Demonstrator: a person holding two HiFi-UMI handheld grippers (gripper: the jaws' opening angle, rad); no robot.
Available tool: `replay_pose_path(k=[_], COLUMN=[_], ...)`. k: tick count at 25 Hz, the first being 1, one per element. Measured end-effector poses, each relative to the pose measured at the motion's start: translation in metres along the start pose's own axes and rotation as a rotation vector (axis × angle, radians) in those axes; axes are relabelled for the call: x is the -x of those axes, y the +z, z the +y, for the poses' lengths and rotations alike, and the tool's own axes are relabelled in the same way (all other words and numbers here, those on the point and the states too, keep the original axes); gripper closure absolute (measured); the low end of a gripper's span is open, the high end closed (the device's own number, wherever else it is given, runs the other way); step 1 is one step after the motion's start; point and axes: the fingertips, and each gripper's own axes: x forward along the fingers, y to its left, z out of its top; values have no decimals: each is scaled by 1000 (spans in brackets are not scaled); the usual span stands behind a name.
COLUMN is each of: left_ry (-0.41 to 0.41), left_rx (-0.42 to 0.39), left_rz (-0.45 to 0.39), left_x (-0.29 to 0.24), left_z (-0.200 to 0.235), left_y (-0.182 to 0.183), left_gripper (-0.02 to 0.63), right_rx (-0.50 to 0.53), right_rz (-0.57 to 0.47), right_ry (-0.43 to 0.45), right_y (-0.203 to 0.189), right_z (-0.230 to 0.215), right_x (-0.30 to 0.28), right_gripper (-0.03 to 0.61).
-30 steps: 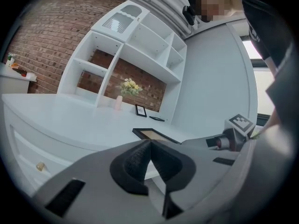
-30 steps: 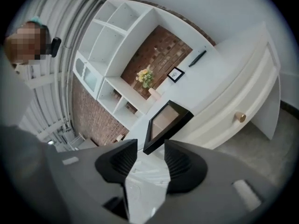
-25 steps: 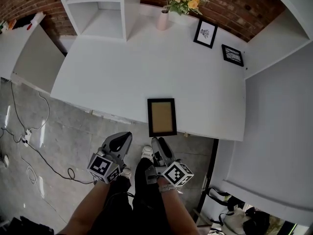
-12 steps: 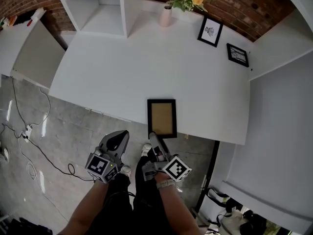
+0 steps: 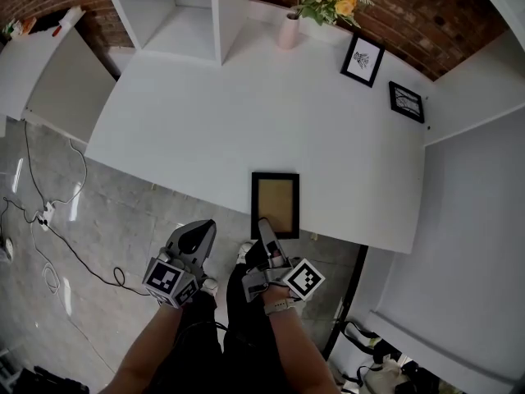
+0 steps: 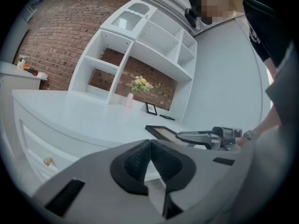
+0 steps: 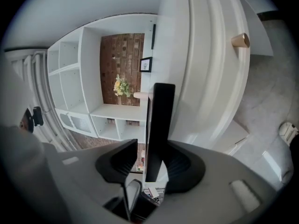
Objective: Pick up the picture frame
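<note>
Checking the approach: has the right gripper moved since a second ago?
Yes: the right gripper went forward to the table edge; its fingers, just closing, straddle the picture frame.
</note>
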Motion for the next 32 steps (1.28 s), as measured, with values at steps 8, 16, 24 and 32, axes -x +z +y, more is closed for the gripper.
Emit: replay_pose_path(k=[8, 16, 24, 32], left_ry=[25, 12, -2, -24], left_rx=[16, 13, 7, 3], left_rz=[4, -9, -22, -30], left_x=[12, 14, 19, 22], left_z=[8, 4, 1, -2], left_y=[-4, -2, 2, 10], left_gripper=[606, 607, 606, 607], right_rx=[-56, -69, -5, 141], right_rz=[-22, -33, -48, -43], right_ry=[-22, -28, 54, 86], right_y=[-1, -2, 2, 5], right_z=[-4, -7, 9, 33], right_x=[2, 14, 21, 19], right_gripper=[525, 529, 537, 543])
